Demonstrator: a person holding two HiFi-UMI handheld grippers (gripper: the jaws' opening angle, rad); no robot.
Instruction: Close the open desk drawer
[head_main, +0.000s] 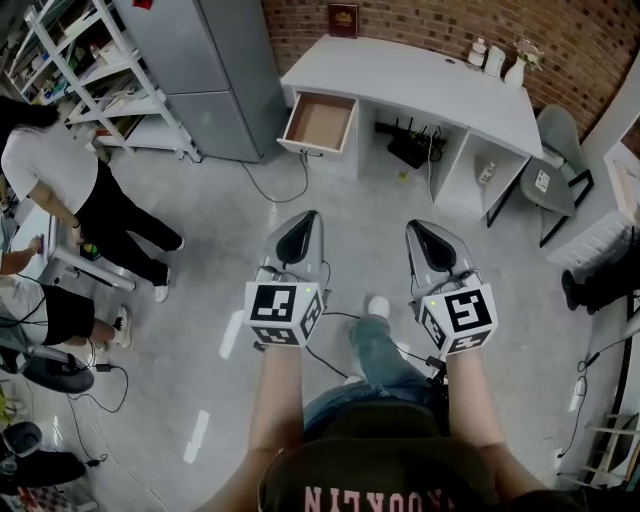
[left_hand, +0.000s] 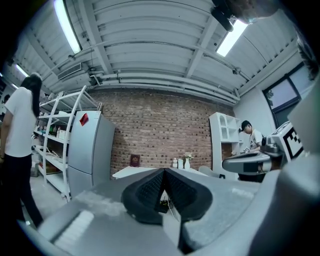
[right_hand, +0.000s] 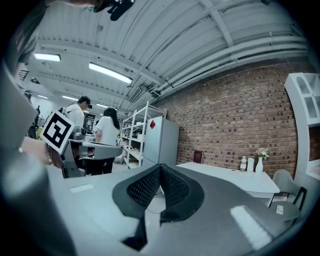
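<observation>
Gaping drawer (head_main: 320, 122) well beyond left gripper (head_main: 304, 226)

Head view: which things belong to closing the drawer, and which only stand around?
For the job: open drawer, desk, left gripper, right gripper.
Only standing around: grey fridge, shelf rack, chair, vase.

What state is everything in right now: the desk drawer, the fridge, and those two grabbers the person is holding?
Desk drawer: open, pulled out, looks empty.
Fridge: doors shut.
Left gripper: jaws shut, nothing between them, well short of the drawer.
Right gripper: jaws shut, nothing between them, well short of the drawer.
</observation>
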